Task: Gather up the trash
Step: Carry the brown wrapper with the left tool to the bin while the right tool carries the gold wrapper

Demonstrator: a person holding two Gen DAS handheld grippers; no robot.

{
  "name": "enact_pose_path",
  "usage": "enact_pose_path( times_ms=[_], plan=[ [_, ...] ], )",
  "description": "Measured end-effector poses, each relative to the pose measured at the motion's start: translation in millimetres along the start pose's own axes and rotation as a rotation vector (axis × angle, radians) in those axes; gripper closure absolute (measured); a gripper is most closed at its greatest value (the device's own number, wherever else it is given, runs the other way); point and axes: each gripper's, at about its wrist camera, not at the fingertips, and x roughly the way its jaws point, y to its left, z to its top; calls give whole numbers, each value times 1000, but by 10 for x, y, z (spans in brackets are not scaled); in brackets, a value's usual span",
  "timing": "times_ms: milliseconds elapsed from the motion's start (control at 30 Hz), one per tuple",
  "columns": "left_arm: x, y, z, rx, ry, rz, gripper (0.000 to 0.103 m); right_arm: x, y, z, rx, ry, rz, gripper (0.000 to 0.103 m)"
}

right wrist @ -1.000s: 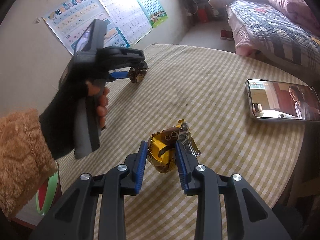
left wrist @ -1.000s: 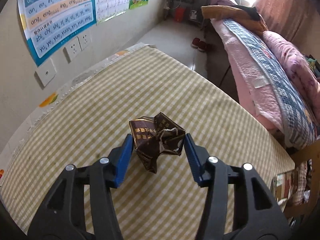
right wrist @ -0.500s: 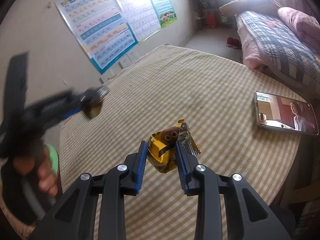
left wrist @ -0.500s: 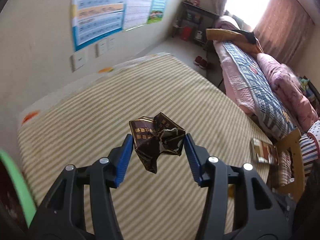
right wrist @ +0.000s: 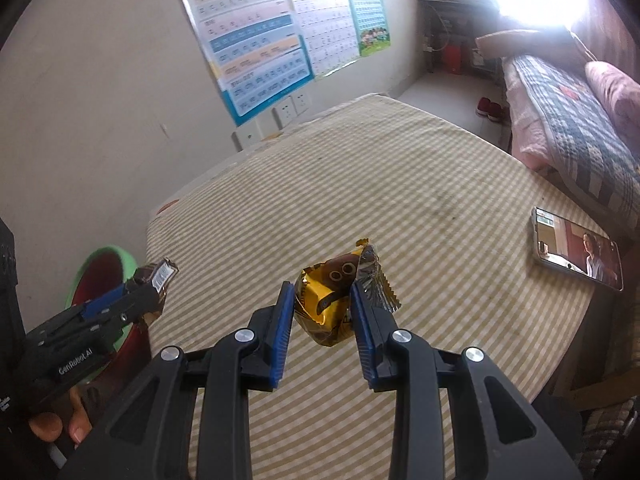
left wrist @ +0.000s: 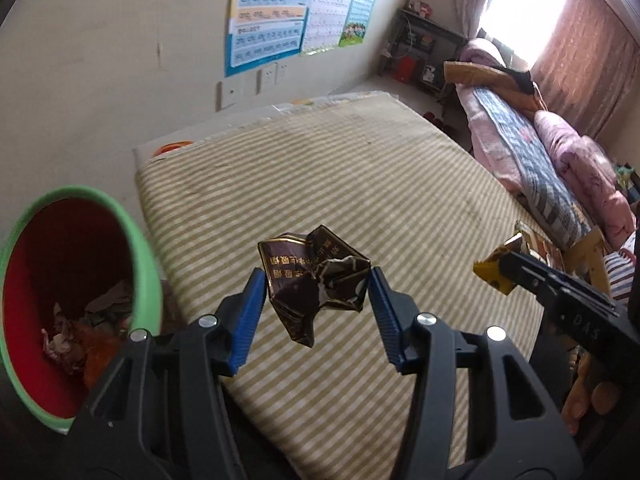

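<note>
My left gripper (left wrist: 316, 280) is shut on a crumpled dark brown wrapper (left wrist: 316, 276) and holds it in the air over the table's left front corner. A green bin with a red inside (left wrist: 76, 300) stands just left of it, with trash at its bottom. My right gripper (right wrist: 320, 300) is shut on a crumpled yellow snack wrapper (right wrist: 332, 304) above the table's near side. The left gripper with its brown wrapper (right wrist: 154, 280) also shows in the right wrist view, beside the bin (right wrist: 96, 276). The yellow wrapper (left wrist: 494, 268) shows at the right of the left wrist view.
The table has a yellow checked cloth (right wrist: 360, 184). A phone (right wrist: 576, 254) with a lit screen lies near its right edge. A wall with posters (right wrist: 256, 52) and sockets runs behind the table. A bed with quilts (left wrist: 532, 152) stands to the right.
My left gripper has swung left with the brown wrapper, from over the table to its corner beside the bin, which has come into view. The right gripper holds still with the yellow wrapper.
</note>
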Motion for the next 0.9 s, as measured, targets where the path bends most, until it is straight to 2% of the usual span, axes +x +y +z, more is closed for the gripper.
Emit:
enact_pose_path(
  times_ms=[267,600,900],
  plan=[
    [-219,170,-32,-32,-54,-17,53,-166,271,-45,-60,-5,-5,74],
    [-331,384,-59,-81,-76,2,53,-225,597,32,-143,-19,7,74],
    [-370,581,-105,-131,-76,21,53,-186,733,110,-172,-14,18,74]
  ],
)
